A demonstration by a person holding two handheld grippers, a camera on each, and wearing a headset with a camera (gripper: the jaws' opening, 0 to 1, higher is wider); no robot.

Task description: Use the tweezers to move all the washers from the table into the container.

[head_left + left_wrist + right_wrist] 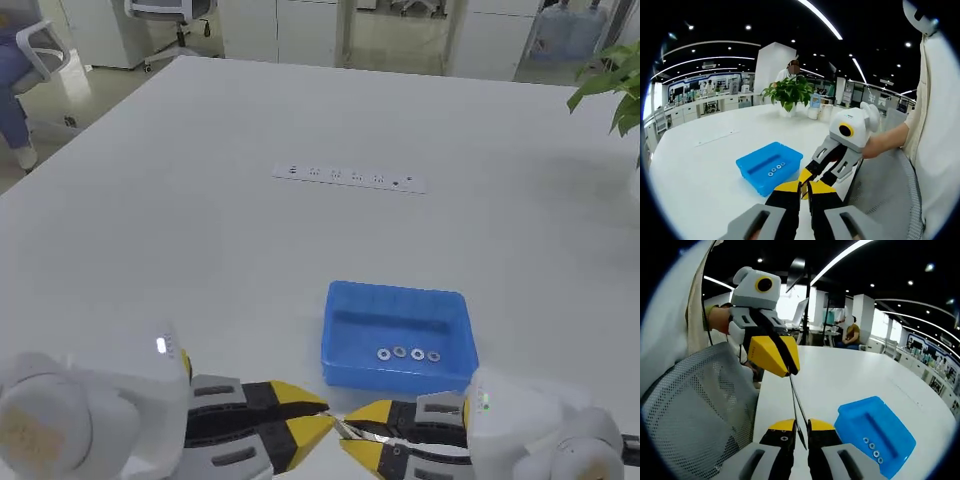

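A blue container (395,300) stands on the white table (200,230) near the front edge, with several washers (408,353) in a row on its floor. The container (752,170) and washers (776,169) also appear in the left gripper view, and the container (890,450) and washers (872,447) in the right gripper view. Just in front of it my left gripper (325,418) and right gripper (346,438) meet tip to tip. Thin metal tweezers (794,400) run from my right gripper (800,429) up to the left gripper (790,371). Both look shut on the tweezers (357,432).
A socket strip (350,178) is set into the middle of the table. A potted plant (610,85) stands at the far right edge. Office chairs (170,10) stand beyond the far side. A grey mesh chair back (695,405) is close behind the grippers.
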